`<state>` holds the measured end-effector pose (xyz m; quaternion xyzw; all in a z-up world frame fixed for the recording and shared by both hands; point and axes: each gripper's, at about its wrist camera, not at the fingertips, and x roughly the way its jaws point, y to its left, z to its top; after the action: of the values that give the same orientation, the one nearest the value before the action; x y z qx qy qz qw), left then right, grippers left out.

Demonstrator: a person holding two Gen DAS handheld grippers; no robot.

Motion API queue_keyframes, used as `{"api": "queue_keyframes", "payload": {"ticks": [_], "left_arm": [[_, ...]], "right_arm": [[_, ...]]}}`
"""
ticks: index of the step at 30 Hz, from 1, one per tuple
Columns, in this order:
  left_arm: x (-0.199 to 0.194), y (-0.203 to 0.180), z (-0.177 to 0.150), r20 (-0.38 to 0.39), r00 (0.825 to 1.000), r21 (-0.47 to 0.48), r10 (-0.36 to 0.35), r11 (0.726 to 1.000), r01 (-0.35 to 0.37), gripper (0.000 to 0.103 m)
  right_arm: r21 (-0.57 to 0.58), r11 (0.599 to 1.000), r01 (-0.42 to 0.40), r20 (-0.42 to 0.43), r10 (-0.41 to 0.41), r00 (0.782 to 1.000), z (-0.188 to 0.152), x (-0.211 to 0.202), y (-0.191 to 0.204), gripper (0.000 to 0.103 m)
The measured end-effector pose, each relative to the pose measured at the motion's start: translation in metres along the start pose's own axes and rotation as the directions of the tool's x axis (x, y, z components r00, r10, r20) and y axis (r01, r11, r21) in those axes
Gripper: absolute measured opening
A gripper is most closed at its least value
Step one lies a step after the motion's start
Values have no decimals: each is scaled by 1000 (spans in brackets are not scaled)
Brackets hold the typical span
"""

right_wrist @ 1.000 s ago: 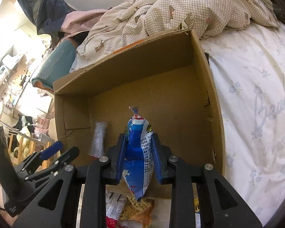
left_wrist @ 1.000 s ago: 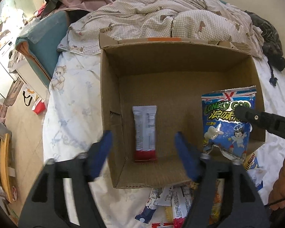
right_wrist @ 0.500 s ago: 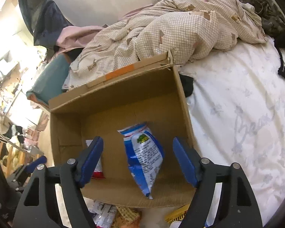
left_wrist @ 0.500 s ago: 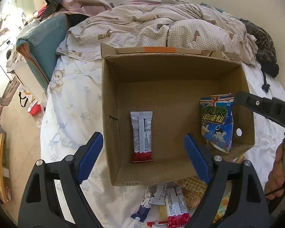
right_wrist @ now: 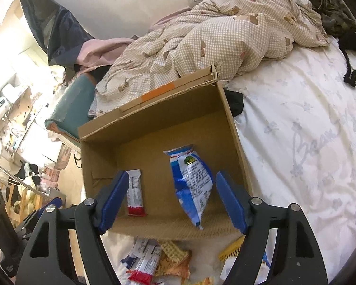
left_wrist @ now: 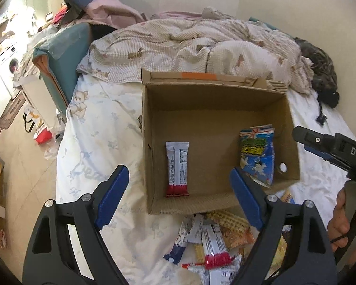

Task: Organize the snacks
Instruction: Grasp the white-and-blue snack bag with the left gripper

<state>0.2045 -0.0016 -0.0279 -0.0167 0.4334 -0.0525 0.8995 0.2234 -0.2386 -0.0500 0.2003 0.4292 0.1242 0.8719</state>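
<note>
Box (left_wrist: 216, 128) on bed (left_wrist: 90, 142) holds white bar (left_wrist: 177, 168), blue bag (left_wrist: 257, 156); snack pile (left_wrist: 216, 239) outside near wall remains. Left gripper (left_wrist: 178, 199) fingers wide, empty; right gripper (right_wrist: 172, 201) just opened, empty.

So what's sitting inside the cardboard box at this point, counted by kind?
Inside the cardboard box:
White bar with red end: 1
Blue snack bag: 1
Total: 2
The pile of snacks outside isn't counted.

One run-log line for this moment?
box: bar, blue bag inside | left gripper open | right gripper open, just released | pile waiting
</note>
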Motion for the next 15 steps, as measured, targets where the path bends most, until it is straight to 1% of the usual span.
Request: {"api": "queue_keyframes", "payload": {"ticks": [2,3,6,8,15], "left_arm": [[-10,1,-3,16,1000,12,6,1000,-6,85],[-16,5,-6,23,1000,0,12,1000,-12,85],[-27,16,-15,11,1000,-56,13,998,-12,85],[-33,21,-21,9,1000,-77,14,997,-14,85],[-55,31,-39,9,1000,-104,16,994,-15,85]], "right_arm": [[-19,1000,2,6,-2,1000,-4,-10,4,79],[-30,1000,4,9,-4,1000,-7,-15,6,79],[-40,999,8,11,-8,1000,-18,-28,7,79],[-34,999,3,8,-2,1000,-26,-36,8,79],[-39,999,9,-3,-9,1000,-54,-61,7,79]]}}
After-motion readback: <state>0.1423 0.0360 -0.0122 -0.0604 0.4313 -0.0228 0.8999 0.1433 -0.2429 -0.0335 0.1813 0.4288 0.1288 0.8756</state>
